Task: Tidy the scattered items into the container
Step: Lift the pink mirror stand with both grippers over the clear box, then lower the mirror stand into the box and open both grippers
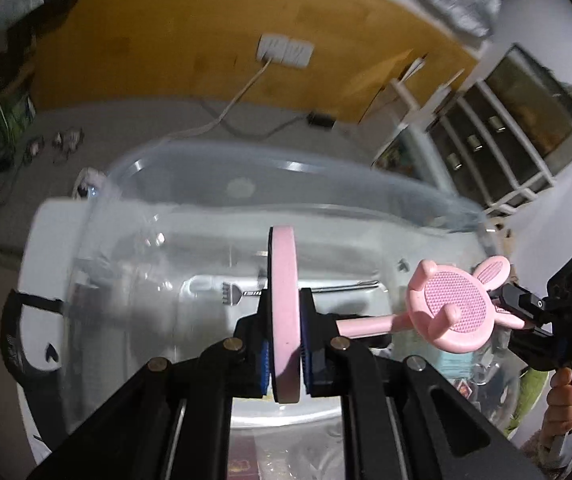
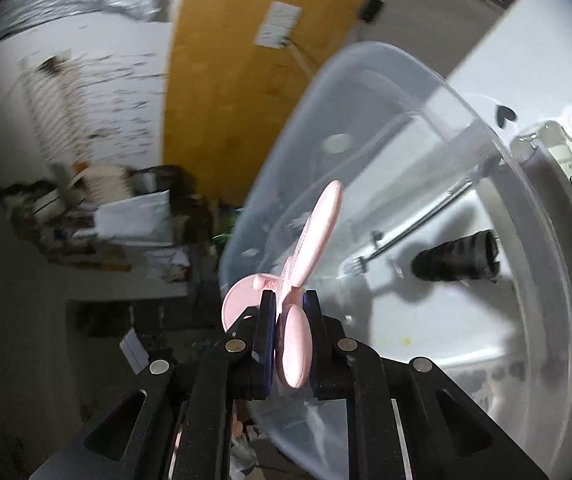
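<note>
Pink plastic bunny-eared phone stand mid-frame, over clear plastic container – left gripper fingers clamped on its round base, right gripper fingers clamped on an ear; metal fork inside.

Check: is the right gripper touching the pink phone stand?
Touching. Right wrist view shows the right gripper clamped on the pink phone stand, at its ear.

A mustard-yellow wall panel carries a white double socket, its cable trailing onto the grey floor. White shelving stands to one side; cluttered papers crowd another corner.
</note>
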Demonstrator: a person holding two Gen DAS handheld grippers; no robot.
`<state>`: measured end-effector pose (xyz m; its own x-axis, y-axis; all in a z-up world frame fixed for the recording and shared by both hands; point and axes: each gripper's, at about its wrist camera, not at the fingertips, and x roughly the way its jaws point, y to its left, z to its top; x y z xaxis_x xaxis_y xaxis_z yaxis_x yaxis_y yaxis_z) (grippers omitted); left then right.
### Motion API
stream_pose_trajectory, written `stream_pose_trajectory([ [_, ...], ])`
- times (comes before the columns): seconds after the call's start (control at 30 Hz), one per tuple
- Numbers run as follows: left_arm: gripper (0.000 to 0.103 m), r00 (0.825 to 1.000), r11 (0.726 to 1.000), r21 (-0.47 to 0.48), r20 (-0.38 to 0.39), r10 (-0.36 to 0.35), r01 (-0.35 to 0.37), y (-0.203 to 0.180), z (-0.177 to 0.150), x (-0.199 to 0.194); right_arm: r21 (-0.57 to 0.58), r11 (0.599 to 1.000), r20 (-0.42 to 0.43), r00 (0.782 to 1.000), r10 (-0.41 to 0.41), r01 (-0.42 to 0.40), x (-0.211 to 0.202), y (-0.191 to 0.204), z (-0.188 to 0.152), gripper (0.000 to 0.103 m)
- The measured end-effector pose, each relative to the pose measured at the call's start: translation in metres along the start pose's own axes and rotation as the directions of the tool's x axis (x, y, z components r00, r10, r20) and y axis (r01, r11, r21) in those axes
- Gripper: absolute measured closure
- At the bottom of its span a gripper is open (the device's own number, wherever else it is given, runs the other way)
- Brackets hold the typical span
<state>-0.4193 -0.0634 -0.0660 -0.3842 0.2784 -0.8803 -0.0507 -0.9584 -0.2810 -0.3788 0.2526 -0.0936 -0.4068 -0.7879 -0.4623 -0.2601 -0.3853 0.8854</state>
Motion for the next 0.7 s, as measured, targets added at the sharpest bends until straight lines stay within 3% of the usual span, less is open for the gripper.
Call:
stream_pose_trajectory([
  [0.17,0.091,0.993,0.998,-0.054,-0.116,-0.017,0.01,0.005,0.009,0.05,-0.028,0.99,0.045,0.99,-0.134,0.135,0.013,0.002,0.014,0.088],
  [0.3,0.091,0.98,0.991,-0.127,-0.187,-0.061,0.038,0.011,0.013,0.071,-0.098,0.952,0.103,0.954,-0.28,0.29,0.024,0.011,0.019,0.086],
  [0.53,0.091,0.968,0.984,-0.179,-0.249,-0.042,-0.003,0.019,0.019,0.097,-0.178,0.821,0.195,0.837,-0.511,0.543,0.054,0.016,0.022,0.078],
  [0.7,0.091,0.958,0.979,-0.203,-0.284,-0.044,-0.015,0.028,0.014,0.11,-0.204,0.747,0.202,0.774,-0.601,0.633,0.069,0.012,0.025,0.076],
])
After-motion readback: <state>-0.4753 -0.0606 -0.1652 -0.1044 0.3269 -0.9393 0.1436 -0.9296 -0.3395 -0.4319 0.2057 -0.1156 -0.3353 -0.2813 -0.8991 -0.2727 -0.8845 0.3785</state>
